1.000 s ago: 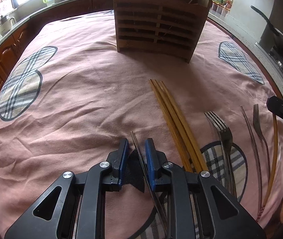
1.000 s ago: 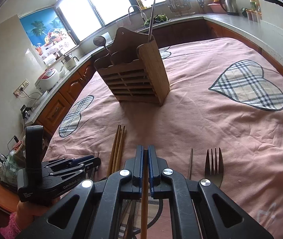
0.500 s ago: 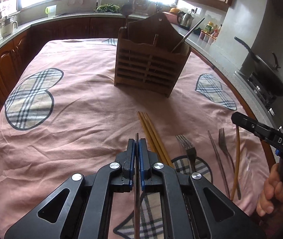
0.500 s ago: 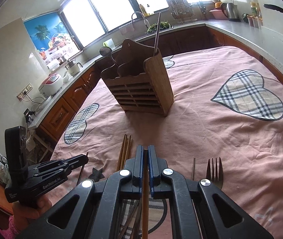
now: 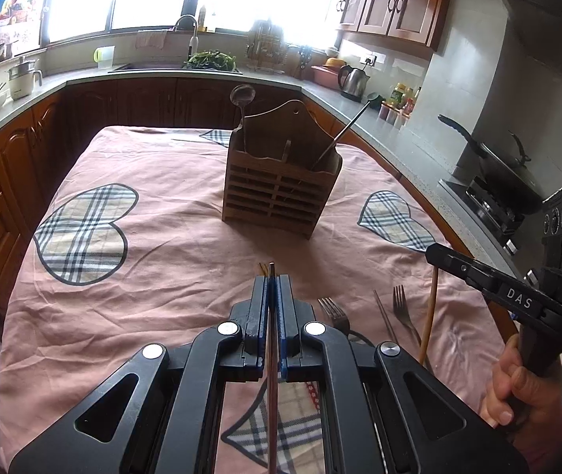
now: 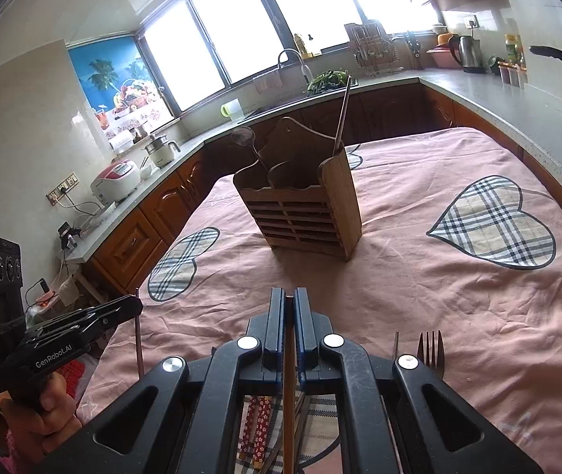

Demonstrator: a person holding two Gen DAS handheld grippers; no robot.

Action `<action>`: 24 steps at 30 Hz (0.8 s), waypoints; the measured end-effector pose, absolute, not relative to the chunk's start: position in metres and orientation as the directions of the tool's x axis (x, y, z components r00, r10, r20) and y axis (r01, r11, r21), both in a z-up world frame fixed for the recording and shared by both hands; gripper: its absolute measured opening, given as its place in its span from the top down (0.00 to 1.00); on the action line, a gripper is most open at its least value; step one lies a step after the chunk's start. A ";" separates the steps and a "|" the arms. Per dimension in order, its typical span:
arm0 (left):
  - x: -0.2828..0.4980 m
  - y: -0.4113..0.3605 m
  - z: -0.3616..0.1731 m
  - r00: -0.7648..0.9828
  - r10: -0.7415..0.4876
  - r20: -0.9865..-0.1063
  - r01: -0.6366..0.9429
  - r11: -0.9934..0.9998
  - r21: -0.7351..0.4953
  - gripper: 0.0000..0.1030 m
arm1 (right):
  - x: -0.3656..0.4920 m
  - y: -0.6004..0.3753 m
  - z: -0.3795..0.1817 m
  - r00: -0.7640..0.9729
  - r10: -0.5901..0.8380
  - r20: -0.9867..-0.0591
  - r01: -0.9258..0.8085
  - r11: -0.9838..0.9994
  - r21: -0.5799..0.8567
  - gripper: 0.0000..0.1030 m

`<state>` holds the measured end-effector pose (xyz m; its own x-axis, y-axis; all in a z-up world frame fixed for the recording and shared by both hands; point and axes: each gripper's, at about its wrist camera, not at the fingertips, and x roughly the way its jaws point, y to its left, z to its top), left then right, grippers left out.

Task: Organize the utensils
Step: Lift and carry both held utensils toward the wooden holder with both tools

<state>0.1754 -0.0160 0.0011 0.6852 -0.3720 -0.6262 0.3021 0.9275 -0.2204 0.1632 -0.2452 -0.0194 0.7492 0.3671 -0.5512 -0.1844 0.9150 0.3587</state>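
Left tool: blue pads clamped on a thin metal chopstick, lifted above the pink cloth on the worktop. Right tool: pads pinched on a wooden chopstick, also raised. A slatted wooden holder stood upright mid-cloth, a ladle in its left compartment, a long-handled spoon leaning from its right. Two forks lay flat on the cloth, well apart from the holder.
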 end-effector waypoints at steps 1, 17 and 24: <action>0.173 -0.015 0.003 0.690 -0.373 -0.621 0.302 0.927 -0.222 0.97 | 0.162 -0.245 -0.017 0.753 0.367 -0.546 -0.186 0.915 0.357 0.96; 0.169 0.005 0.040 0.763 -0.390 -0.516 0.292 0.920 -0.262 0.97 | 0.154 -0.249 0.026 0.824 0.352 -0.443 -0.208 0.917 0.341 0.96; 0.182 0.015 0.053 0.795 -0.375 -0.476 0.266 0.922 -0.281 0.97 | 0.164 -0.251 0.036 0.843 0.345 -0.412 -0.206 0.915 0.346 0.96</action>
<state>0.1815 0.0151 0.0528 0.7955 -0.3747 -0.4763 0.2663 0.9221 -0.2807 0.1640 -0.2510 0.0356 0.8430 0.3453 -0.4124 -0.2057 0.9154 0.3460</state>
